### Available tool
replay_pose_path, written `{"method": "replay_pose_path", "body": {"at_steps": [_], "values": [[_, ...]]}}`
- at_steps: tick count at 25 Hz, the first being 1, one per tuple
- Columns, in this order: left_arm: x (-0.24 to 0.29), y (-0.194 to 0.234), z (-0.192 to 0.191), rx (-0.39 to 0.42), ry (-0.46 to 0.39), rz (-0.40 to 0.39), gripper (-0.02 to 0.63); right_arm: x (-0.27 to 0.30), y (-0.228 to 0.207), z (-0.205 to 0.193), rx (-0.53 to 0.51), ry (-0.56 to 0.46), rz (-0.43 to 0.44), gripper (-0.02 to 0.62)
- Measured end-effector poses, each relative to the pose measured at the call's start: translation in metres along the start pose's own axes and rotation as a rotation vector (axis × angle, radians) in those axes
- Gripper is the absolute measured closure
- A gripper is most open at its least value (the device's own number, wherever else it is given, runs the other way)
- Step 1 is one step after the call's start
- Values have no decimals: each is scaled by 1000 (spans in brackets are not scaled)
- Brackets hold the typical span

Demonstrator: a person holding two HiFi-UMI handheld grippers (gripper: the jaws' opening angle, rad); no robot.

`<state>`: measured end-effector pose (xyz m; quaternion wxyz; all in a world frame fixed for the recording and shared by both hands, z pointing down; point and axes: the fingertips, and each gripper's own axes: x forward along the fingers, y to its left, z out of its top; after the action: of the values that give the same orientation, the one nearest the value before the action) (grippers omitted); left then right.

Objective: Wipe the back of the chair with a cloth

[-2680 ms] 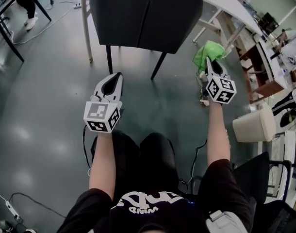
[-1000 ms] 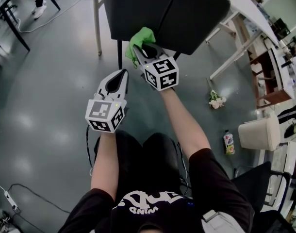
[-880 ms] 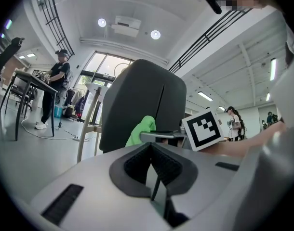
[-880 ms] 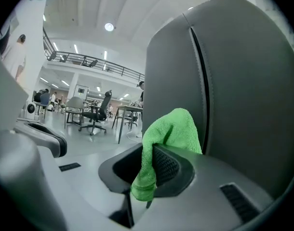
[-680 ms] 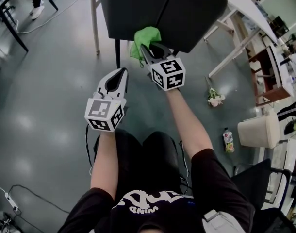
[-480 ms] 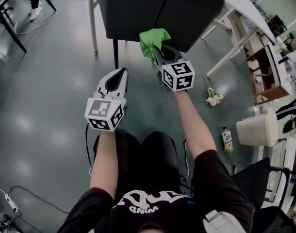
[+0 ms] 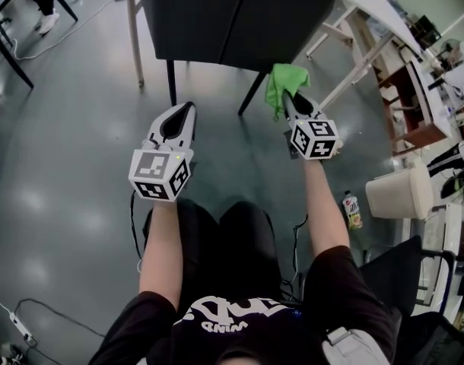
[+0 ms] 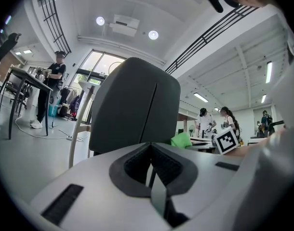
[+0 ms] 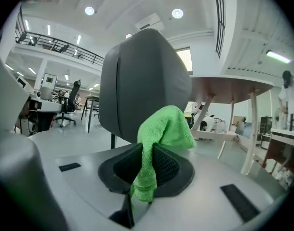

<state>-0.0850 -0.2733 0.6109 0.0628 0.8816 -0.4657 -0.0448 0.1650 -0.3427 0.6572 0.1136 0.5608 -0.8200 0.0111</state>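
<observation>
Cloth [image 7: 286,80] pinched in right tongs [image 7: 287,101], just beside chair back [image 7: 232,14], mid-wipe; left tongs [image 7: 185,112] closed, empty. Next, likely: press against it, sweep.

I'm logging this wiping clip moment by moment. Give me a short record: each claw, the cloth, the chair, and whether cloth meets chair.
left claw: shut, empty, held short of the chair
right claw: shut on green cloth
green cloth: bunched, sticking out past the jaws
chair: dark, its back toward the person
contact: cloth by the back's lower right corner; touching cannot be told
</observation>
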Motion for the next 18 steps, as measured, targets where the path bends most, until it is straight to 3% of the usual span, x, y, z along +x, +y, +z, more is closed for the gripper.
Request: {"method": "replay_pose_path", "body": {"at_steps": [6,12,18], "values": [[6,-9,-3,21,-6,11,607,-26,-9,-5,35,-16,-29,548],[21,-29,1,-39,-57,-15,607,-33,7,15,60,-73,10,548],[25,-24,43,-59,-47,-31,607,-44,18,56,128,-88,44,548]]}}
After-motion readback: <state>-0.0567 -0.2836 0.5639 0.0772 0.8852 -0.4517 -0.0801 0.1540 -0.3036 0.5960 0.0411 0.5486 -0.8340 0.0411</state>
